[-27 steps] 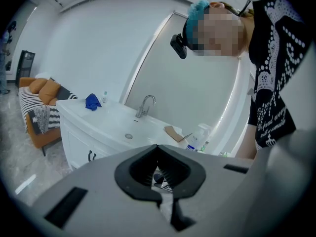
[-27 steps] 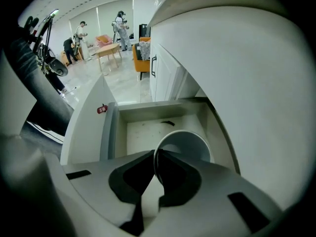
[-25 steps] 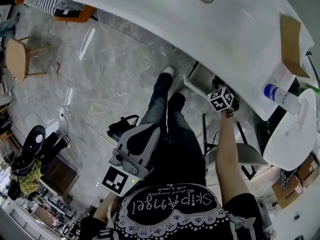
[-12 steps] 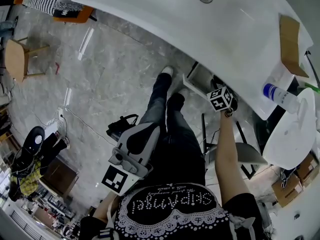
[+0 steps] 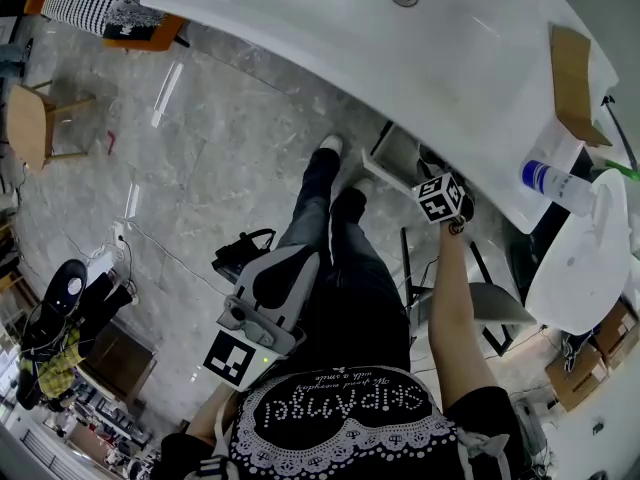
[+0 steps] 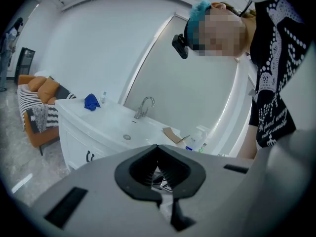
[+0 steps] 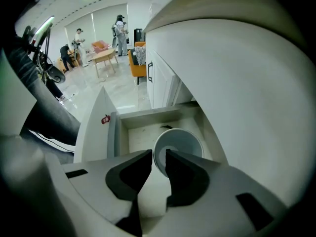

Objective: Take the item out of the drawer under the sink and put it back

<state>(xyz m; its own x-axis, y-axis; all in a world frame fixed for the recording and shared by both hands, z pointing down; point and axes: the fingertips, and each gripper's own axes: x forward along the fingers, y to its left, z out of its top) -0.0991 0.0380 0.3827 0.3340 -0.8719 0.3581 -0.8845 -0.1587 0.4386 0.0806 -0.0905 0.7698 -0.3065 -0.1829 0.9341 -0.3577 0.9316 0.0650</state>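
Right gripper (image 5: pixel 441 197): at the glossy white sink counter's (image 5: pixel 300 28) front edge, just beside the open white drawer (image 5: pixel 392 153).
Left gripper (image 5: pixel 262 303): over the person's dark trousers (image 5: pixel 345 268).

Glossy white sink (image 5: pixel 330 28) along the top of the head view. Polished grey stone floor (image 5: pixel 220 158) at left, mirroring lights. Matt brown cardboard (image 5: pixel 572 68) at upper right. Shiny metal tap (image 6: pixel 144 106); soft blue cloth (image 6: pixel 91 101). Smooth white cup (image 7: pixel 178 143) in matt pale drawer (image 7: pixel 140 132).
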